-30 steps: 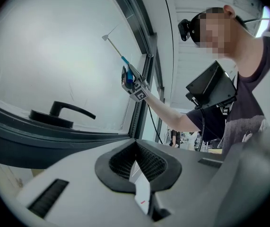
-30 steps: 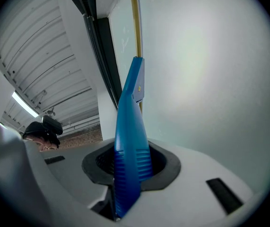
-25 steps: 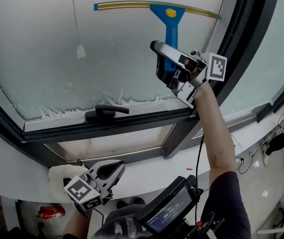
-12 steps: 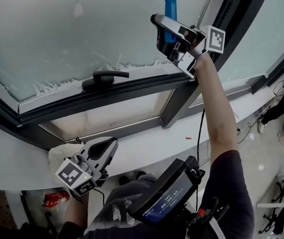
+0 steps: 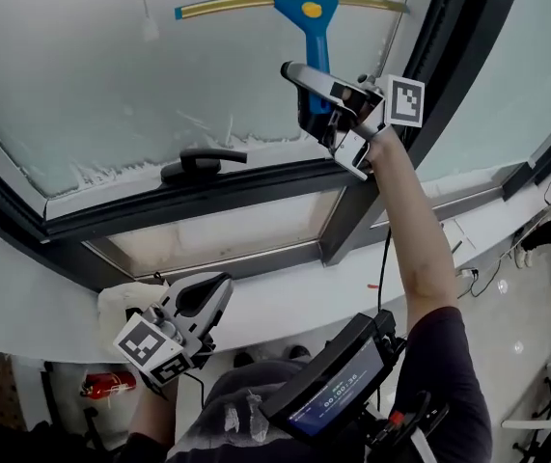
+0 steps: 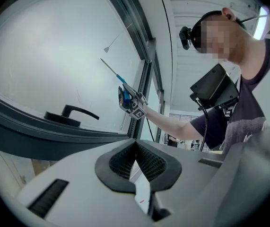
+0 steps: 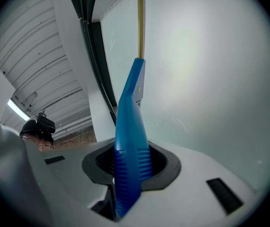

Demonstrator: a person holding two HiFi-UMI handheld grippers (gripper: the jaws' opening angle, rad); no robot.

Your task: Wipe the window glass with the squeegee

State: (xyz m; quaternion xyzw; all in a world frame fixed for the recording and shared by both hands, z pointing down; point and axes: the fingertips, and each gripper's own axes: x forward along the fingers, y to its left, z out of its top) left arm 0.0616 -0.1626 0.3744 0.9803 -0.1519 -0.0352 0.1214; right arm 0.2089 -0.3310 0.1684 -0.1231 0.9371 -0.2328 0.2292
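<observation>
Squeegee (image 5: 306, 13) is seen in head view laid against window glass (image 5: 82, 75), yellow blade up top, blue grip clamped by right tongs (image 5: 325, 104). Left tongs (image 5: 198, 307) are held low by the sill (image 5: 285, 297), well apart from it all. Digits on chest screen (image 5: 338, 384) are too small to be read.

Left gripper view: left tongs are closed tip to tip, w/ nothing between.

Right gripper view: right tongs are clenched on the squeegee's ribbed blue grip, blade edge-on to the glass.

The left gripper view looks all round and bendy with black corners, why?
Left gripper view: a wide-angle lens bows the window frame and blacks out the corners. Right gripper view: same bulge, with the close squeegee looming large. Head view: milder bend, no black corners.
</observation>
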